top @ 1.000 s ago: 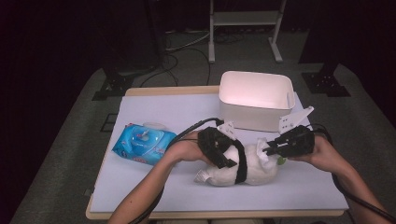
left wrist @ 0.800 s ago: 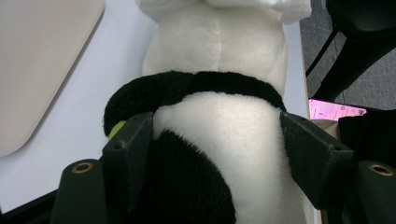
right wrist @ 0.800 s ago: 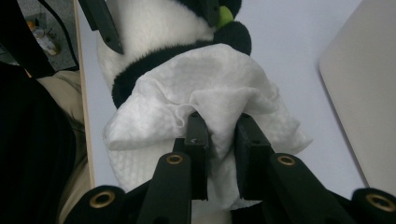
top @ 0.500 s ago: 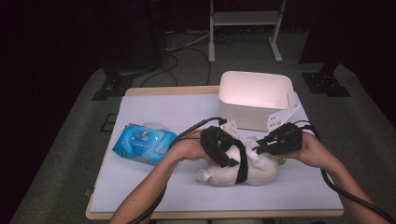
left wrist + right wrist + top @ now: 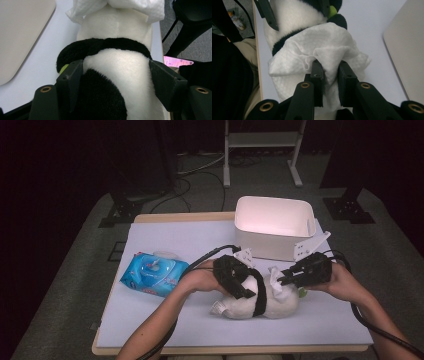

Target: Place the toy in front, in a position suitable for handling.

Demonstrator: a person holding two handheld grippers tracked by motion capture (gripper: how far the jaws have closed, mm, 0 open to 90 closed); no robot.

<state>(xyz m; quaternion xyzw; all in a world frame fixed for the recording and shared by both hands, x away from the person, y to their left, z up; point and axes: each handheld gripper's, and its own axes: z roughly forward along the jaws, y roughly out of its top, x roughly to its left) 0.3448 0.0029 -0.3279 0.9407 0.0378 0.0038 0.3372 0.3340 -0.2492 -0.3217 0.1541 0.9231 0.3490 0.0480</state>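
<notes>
Here, a plush panda (image 5: 260, 297) lies on its side on the pale table (image 5: 165, 245), at about 5 o'clock from the table's middle in the high view; the left gripper (image 5: 235, 277) comes at it from 9 o'clock and clamps its body, one jaw on each flank in the left gripper view, pads pressed into the fur; the right gripper (image 5: 287, 277) comes in from 3 o'clock, its jaws nearly together and pinching a fold of a white wet wipe (image 5: 324, 50) that is draped over the panda's upper end; a white bin (image 5: 275, 227) stands at 12 o'clock from the toy, just apart from it; a blue pack of wipes (image 5: 152, 275) lies at 9 o'clock, beside the left forearm.
</notes>
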